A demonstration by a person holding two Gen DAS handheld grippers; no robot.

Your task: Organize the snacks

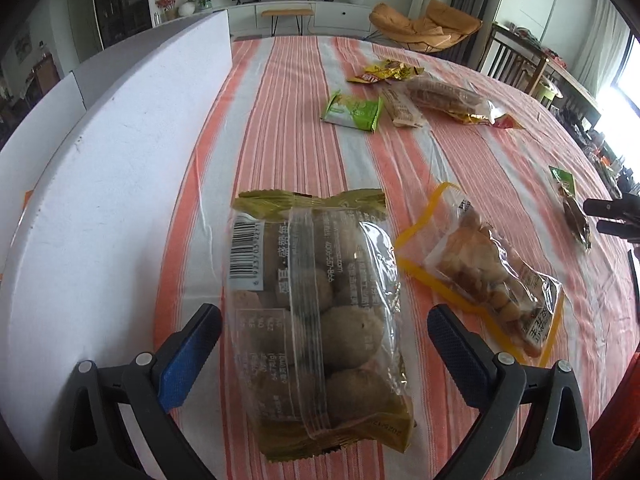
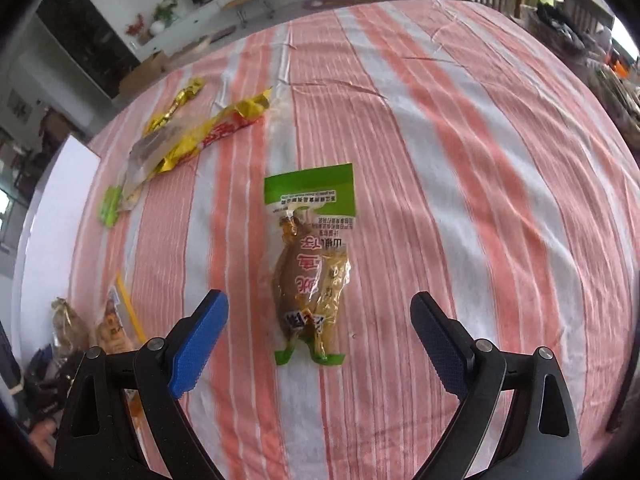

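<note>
My left gripper [image 1: 324, 320] hangs over the near left part of the striped tablecloth [image 1: 280, 128], its jaws spread wide on either side of a clear bag of round brown cakes [image 1: 320, 312] with an olive-gold top edge. The pads stand clear of the bag on both sides and it lies flat on the cloth, so nothing is held. Just left of it runs a white board [image 1: 120, 160]. To the right of the cakes, near but apart from them, lies a clear yellow-edged packet of golden-brown pieces [image 1: 488, 276].

Farther off, toward the middle of the table, I see a small green packet [image 1: 352, 112], a tan bar-shaped wrapper [image 1: 404, 110] beside it, a long clear pack of brown snacks [image 1: 444, 96] to its right, and crumpled yellow wrappers [image 1: 384, 72] behind them.

My right gripper [image 2: 320, 312] is also spread wide, pointing down at a green-topped pouch [image 2: 310, 264] with a brown piece inside and red print. The pouch lies flat between the fingertips without touching either one. This view is somewhat blurred, so I can't read the contents more closely. At the far left there, a yellow and red wrapper [image 2: 216, 132] lies over other packs.
</note>
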